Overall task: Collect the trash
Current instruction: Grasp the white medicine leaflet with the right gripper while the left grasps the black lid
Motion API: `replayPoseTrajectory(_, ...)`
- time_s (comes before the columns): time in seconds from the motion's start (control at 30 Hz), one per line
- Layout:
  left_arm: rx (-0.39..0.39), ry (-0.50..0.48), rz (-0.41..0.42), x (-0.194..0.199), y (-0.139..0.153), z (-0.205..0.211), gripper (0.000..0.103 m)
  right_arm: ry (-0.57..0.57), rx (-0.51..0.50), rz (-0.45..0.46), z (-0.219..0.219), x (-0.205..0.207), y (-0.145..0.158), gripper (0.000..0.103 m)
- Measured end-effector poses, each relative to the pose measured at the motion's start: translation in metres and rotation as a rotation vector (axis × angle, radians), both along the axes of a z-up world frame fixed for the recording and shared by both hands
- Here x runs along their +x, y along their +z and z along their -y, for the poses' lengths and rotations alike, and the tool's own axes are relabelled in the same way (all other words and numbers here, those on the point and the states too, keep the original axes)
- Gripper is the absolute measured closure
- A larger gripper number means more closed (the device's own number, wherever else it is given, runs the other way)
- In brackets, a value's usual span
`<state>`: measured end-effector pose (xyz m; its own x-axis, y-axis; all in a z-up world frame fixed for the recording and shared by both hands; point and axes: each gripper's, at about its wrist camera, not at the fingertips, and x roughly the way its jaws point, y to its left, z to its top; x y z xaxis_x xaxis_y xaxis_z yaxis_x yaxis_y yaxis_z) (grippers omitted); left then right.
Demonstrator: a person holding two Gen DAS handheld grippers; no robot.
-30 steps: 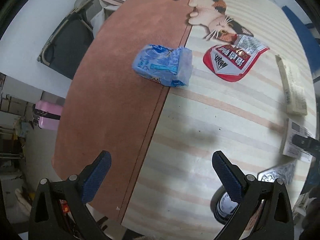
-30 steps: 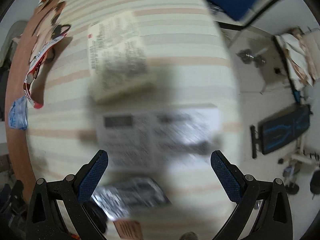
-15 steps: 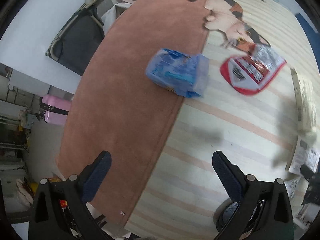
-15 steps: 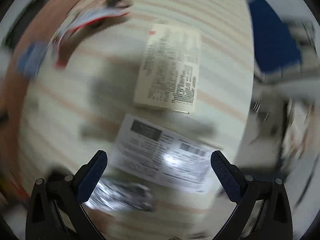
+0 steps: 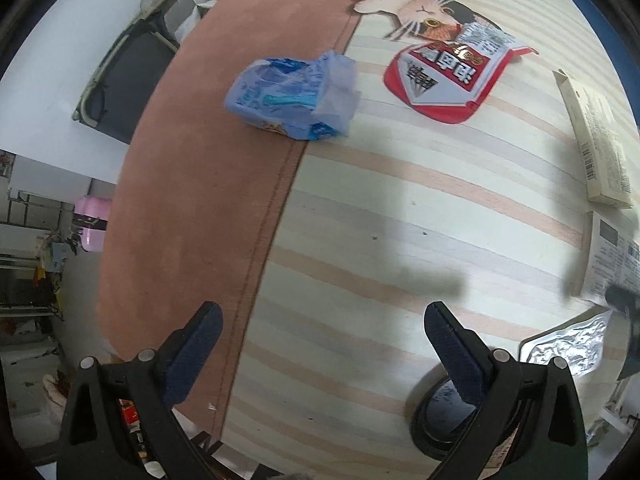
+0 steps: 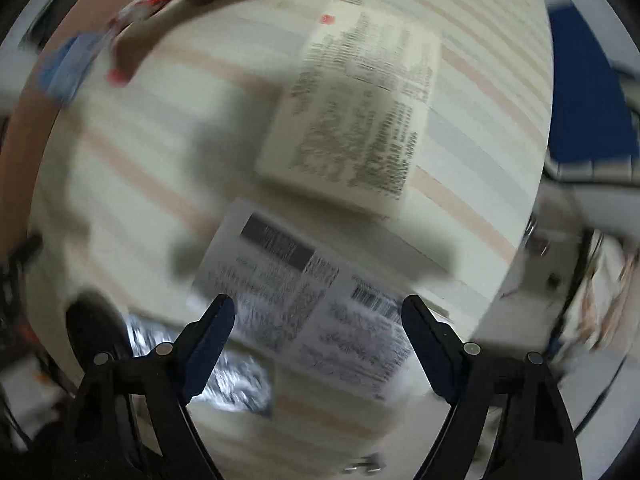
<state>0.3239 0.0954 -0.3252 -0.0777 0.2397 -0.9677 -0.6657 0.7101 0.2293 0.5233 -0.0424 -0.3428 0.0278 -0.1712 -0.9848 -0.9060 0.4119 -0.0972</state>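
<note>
A crumpled blue plastic wrapper [image 5: 294,98] lies on the table where the brown band meets the striped cloth, well ahead of my open, empty left gripper [image 5: 322,344]. A red and white snack bag [image 5: 452,78] lies beyond it to the right. My right gripper [image 6: 318,334] is open and empty, low over a white printed paper [image 6: 316,304]. A cream printed box [image 6: 356,116] lies just beyond the paper; it also shows in the left wrist view [image 5: 596,140]. A silver foil wrapper [image 6: 224,380] lies by the right gripper's left finger. The right wrist view is blurred.
A black round container [image 5: 444,412] sits at the table's near edge under the left gripper's right finger. The striped cloth [image 5: 400,220] has a cat picture [image 5: 416,0] at the far end. A folded grey chair [image 5: 128,68] stands past the table's left edge.
The left gripper has shifted so the blue wrapper and red bag sit more centred ahead. The right gripper has swung and come down closer over the white paper. Both stay open.
</note>
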Motion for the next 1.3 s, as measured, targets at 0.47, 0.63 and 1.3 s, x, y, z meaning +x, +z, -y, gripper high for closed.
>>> replayPoseTrajectory(0.47,0.012,-0.059,-0.009,0.006,0.000,0.017,0.000,0.107,-0.034,0.007,-0.007,0.021,-0.012,0.004)
replayPoseTrajectory(0.63,0.003,-0.065,-0.016,0.006,-0.003,0.018,0.000,0.138,-0.079,0.106,0.000,0.014,-0.028,0.000)
replayPoseTrajectory(1.3,0.028,-0.074,-0.028,0.004,-0.005,0.017,0.000,-0.052,0.041,-0.024,0.019,0.054,-0.003,0.005)
